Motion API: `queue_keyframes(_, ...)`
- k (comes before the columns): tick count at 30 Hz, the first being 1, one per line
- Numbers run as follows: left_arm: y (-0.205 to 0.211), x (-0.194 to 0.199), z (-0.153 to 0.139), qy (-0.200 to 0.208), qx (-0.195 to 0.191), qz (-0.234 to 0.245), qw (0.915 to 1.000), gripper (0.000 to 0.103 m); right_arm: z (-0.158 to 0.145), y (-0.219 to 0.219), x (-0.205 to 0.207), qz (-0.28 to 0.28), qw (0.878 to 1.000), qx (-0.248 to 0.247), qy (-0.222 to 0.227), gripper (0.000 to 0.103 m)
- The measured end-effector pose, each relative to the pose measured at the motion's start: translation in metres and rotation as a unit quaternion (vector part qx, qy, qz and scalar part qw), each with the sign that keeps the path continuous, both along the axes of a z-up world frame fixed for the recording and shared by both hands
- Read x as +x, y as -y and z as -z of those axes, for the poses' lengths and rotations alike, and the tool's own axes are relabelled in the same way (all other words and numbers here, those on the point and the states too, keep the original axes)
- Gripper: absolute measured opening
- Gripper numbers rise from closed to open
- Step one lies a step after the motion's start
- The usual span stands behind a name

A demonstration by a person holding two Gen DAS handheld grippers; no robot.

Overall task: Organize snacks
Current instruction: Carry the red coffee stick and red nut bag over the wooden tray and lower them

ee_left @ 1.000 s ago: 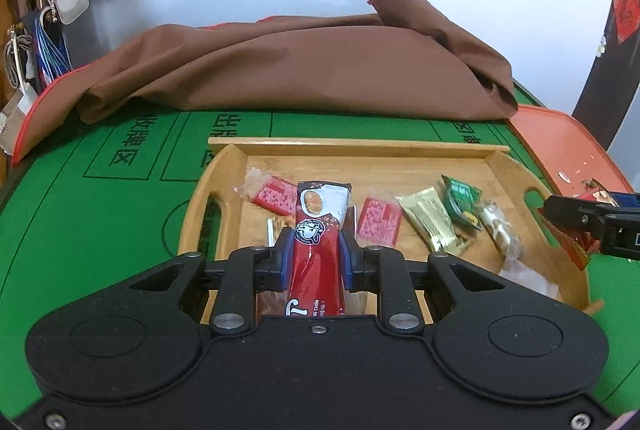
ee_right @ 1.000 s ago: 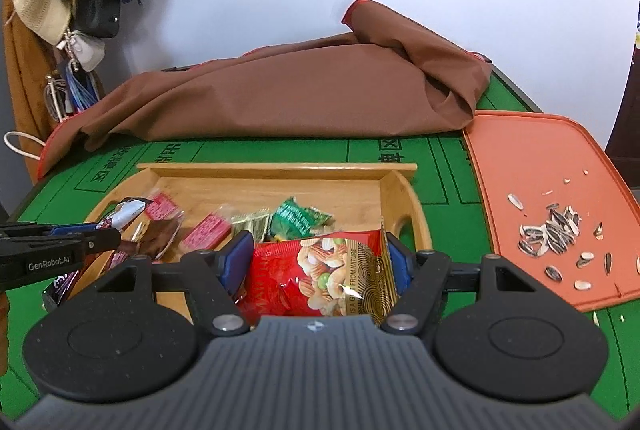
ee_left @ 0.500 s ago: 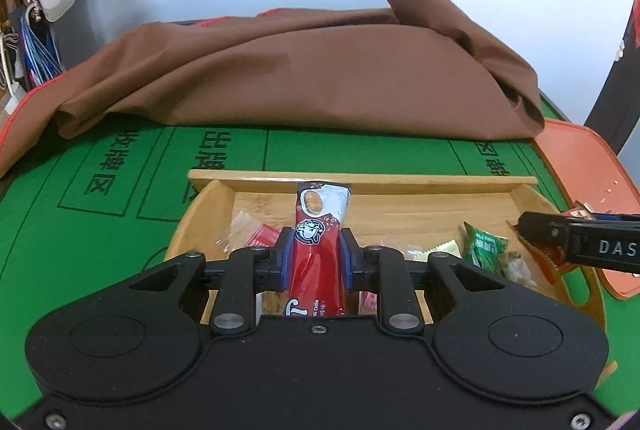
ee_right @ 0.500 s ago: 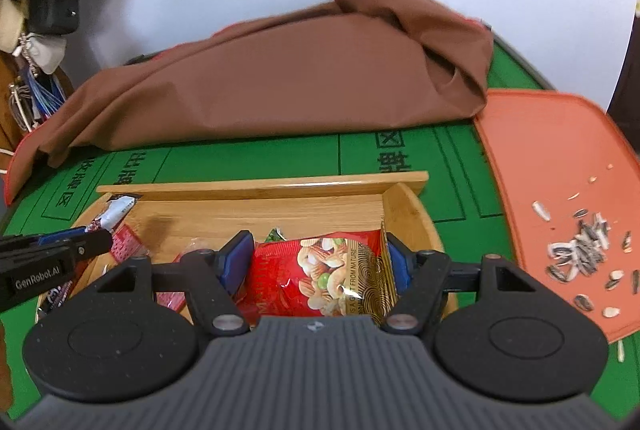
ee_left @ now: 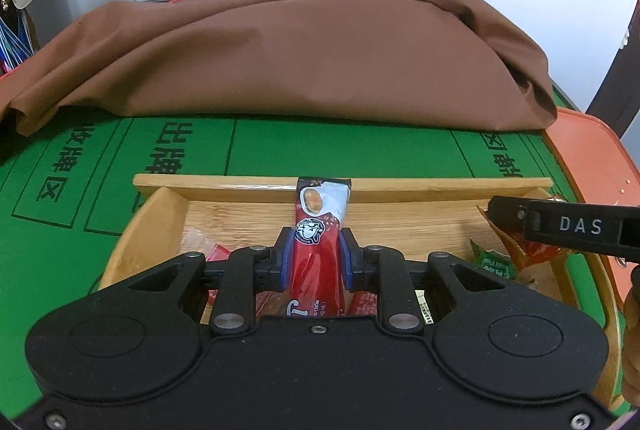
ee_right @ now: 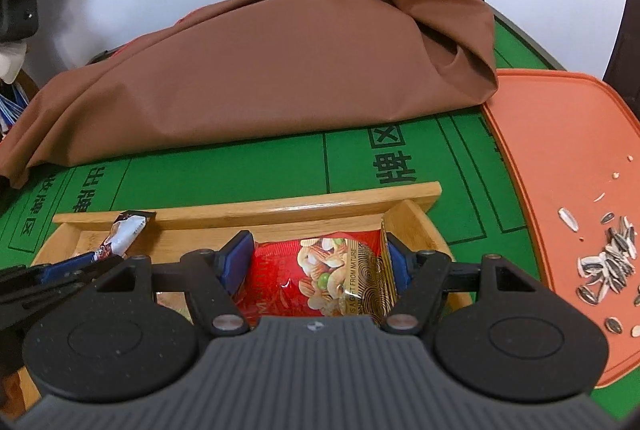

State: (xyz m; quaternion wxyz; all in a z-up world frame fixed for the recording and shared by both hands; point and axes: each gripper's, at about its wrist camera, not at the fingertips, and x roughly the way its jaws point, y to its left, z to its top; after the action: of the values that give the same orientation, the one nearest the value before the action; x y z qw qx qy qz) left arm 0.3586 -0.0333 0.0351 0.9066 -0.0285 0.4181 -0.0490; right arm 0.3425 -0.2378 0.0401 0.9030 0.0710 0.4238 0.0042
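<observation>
My left tongs (ee_left: 315, 262) clamp a red stick sachet (ee_left: 318, 250) and my right tongs (ee_right: 316, 262) a nut packet (ee_right: 320, 278), both above the wooden tray (ee_left: 400, 186), so next I should pick spots and lower them in.

brown cloth (ee_left: 304, 54) on green table (ee_left: 320, 146) (orange mat (ee_right: 560, 158) beside)

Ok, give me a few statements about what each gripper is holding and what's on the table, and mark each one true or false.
1. The left gripper grips a red stick packet. True.
2. The right gripper is open with nothing between its fingers. False: it is shut on a red nut packet.
3. Sunflower seeds lie on the orange mat. True.
4. The brown cloth covers the wooden tray. False: it lies on the green table beyond it.
</observation>
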Motion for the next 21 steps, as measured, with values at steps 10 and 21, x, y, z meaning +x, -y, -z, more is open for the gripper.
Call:
queue_keyframes(10, 0.001, 0.003, 0.003, 0.002, 0.001, 0.0, 1.0, 0.022, 0.008, -0.006, 0.009, -0.002, 1.0, -0.006, -0.002, 0.071)
queue_keyframes(21, 0.004, 0.005, 0.01, -0.008, 0.003, -0.003, 1.0, 0.023, 0.012, -0.007, 0.008, -0.004, 1.0, -0.001, -0.004, 0.072)
